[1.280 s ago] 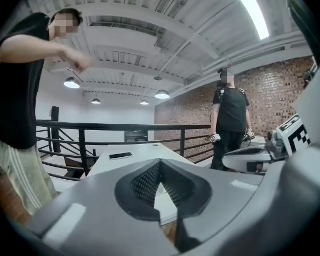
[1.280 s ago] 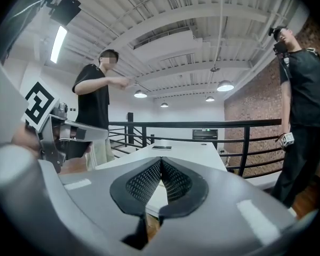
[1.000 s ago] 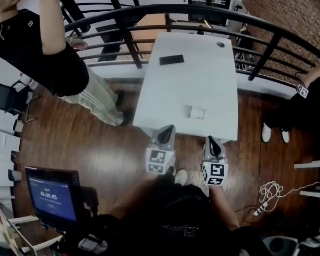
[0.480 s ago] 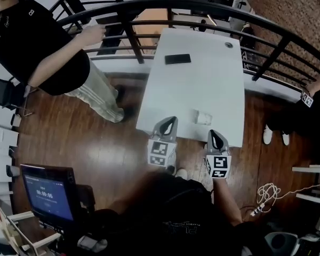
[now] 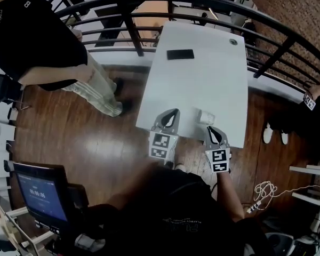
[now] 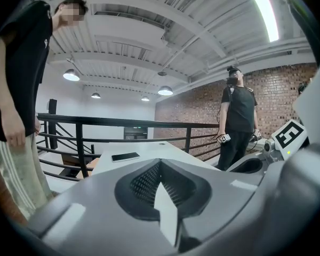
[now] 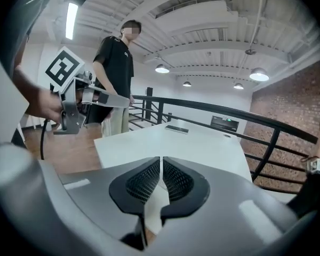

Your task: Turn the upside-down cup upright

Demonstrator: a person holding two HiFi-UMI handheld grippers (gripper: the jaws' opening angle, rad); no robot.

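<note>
Well, the left gripper hangs at the near edge of the desk, its fingers together on nothing; it is best kept back as a steadier. Just to its right, the small white cup sits near that edge, too small to read its pose. The right gripper, just short of the cup, has its fingers all but closed and empty. They should part wide first, then take the cup's wall low.

left hand-held gripper: jaws together | right hand-held gripper: jaws together
</note>
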